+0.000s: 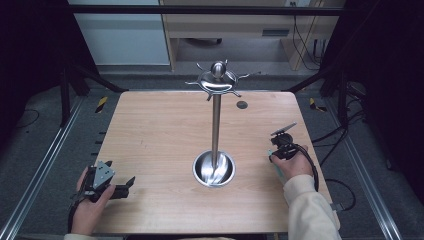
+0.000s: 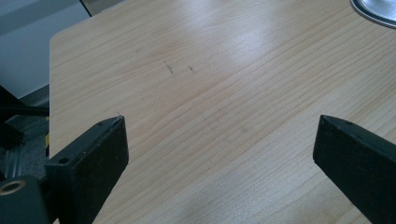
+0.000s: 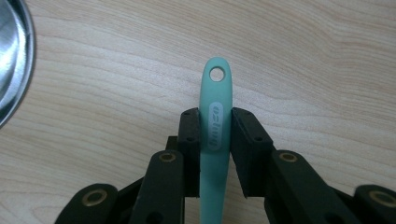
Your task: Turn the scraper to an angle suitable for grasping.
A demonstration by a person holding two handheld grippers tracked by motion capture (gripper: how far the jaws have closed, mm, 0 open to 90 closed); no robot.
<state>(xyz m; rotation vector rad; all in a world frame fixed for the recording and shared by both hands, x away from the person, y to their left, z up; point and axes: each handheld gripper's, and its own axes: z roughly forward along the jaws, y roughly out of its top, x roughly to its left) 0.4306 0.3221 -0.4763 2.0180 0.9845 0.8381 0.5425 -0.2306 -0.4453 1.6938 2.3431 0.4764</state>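
Mint-green plastic, the utensil handle (image 3: 215, 135) sat pinched between the right gripper (image 3: 215, 116)'s pads at lower centre, its hanging hole poking beyond them. The left gripper (image 2: 219, 140) gaped wide over bare table (image 2: 210, 84). That slim handle could pivot in so narrow a pinch and miss a hook on the steel rack (image 1: 216, 80).

The left gripper (image 1: 131, 182) is black, with a grey three-cornered plate on top and flat, matte jaws; a brass-ringed hole shows at one joint. The right gripper (image 3: 215, 123) is black too, its linkage arms pinned with brass rivets, its pads fixed by small dark screws. A black cable trails from each. The right sleeve (image 1: 312, 207) is cream.
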